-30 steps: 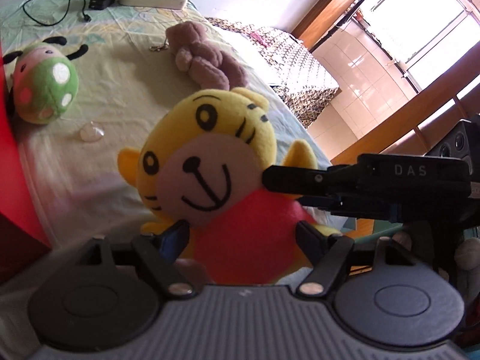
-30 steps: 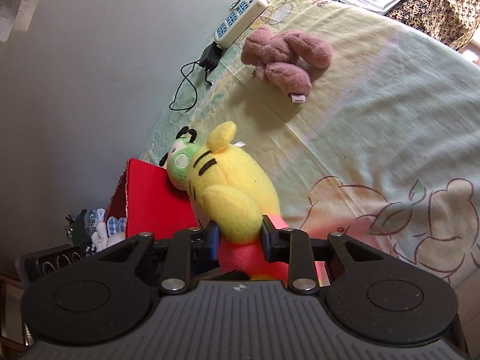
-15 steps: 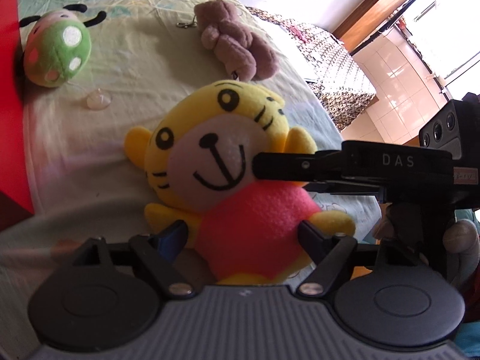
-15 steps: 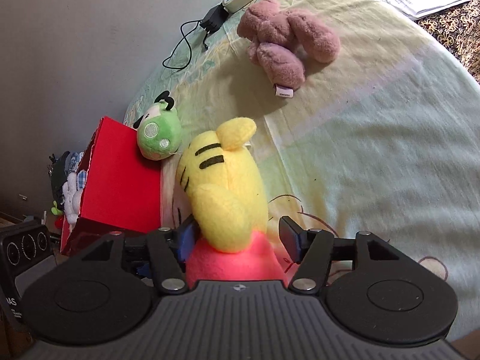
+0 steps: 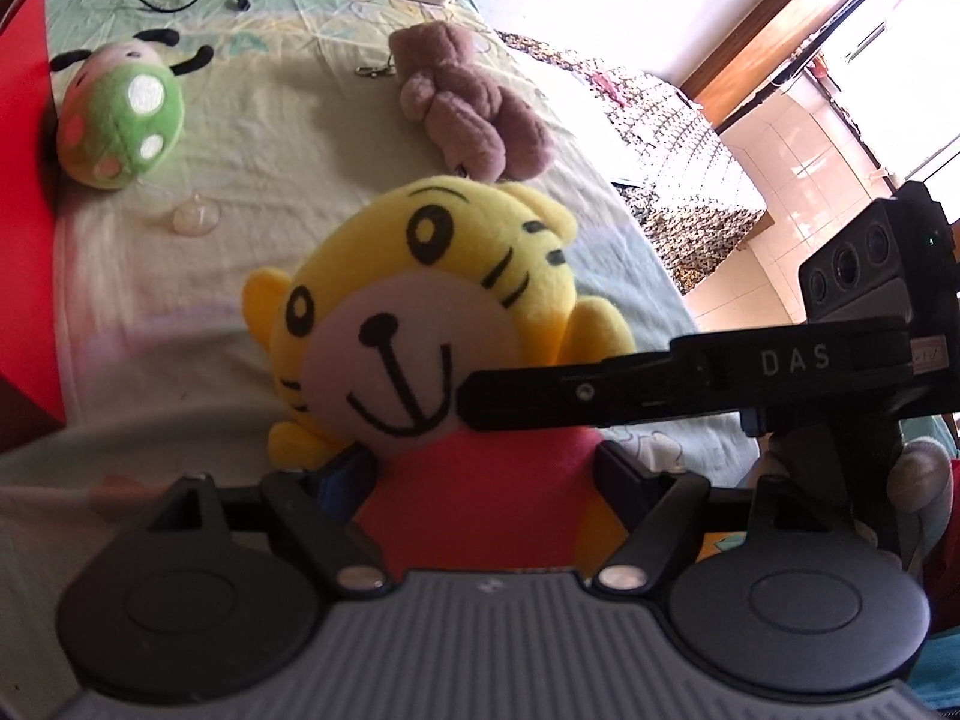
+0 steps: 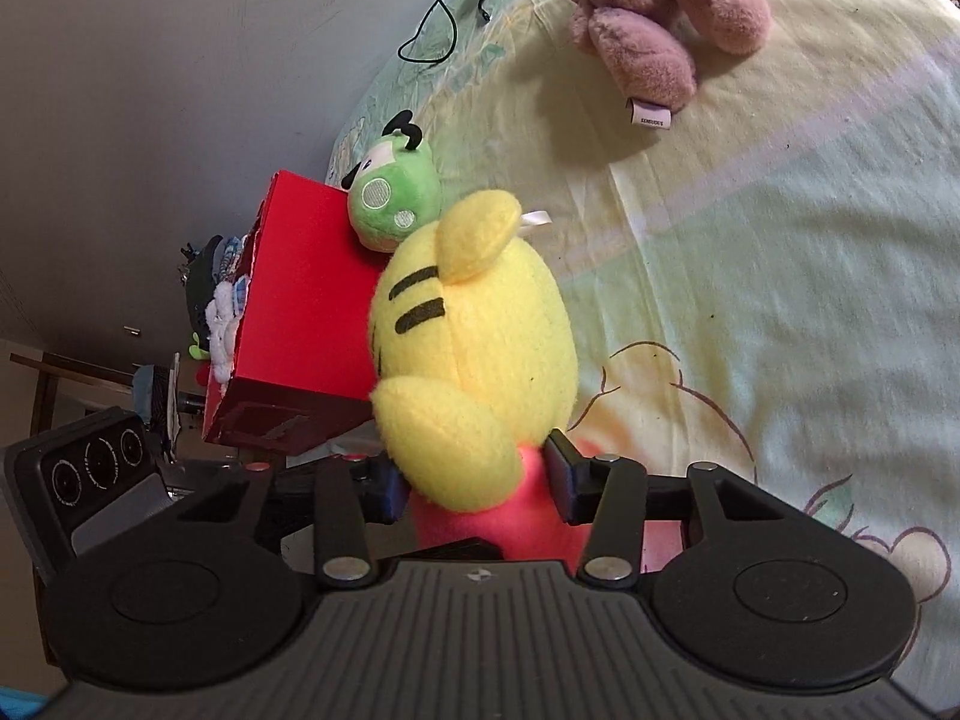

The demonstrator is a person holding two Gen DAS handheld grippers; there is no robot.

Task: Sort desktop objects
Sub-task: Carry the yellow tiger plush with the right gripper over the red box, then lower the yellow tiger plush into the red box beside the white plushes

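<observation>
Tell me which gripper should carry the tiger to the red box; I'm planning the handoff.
Left, probably. The left gripper spans the tiger's red body squarely, while the right gripper, whose jaws have just been closing, only pinches its side. The red box is near both.

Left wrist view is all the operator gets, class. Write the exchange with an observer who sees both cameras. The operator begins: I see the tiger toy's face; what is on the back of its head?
Observer: Two black stripes cross the back of the tiger toy.
Operator: Where does my right gripper sit?
Observer: The right gripper has just been closing; its pads press the toy's red body from both sides, under one yellow arm.
Operator: Anything past the red box?
Observer: Small soft things bunch at the far side of the red box; I cannot tell whether they are inside it.
</observation>
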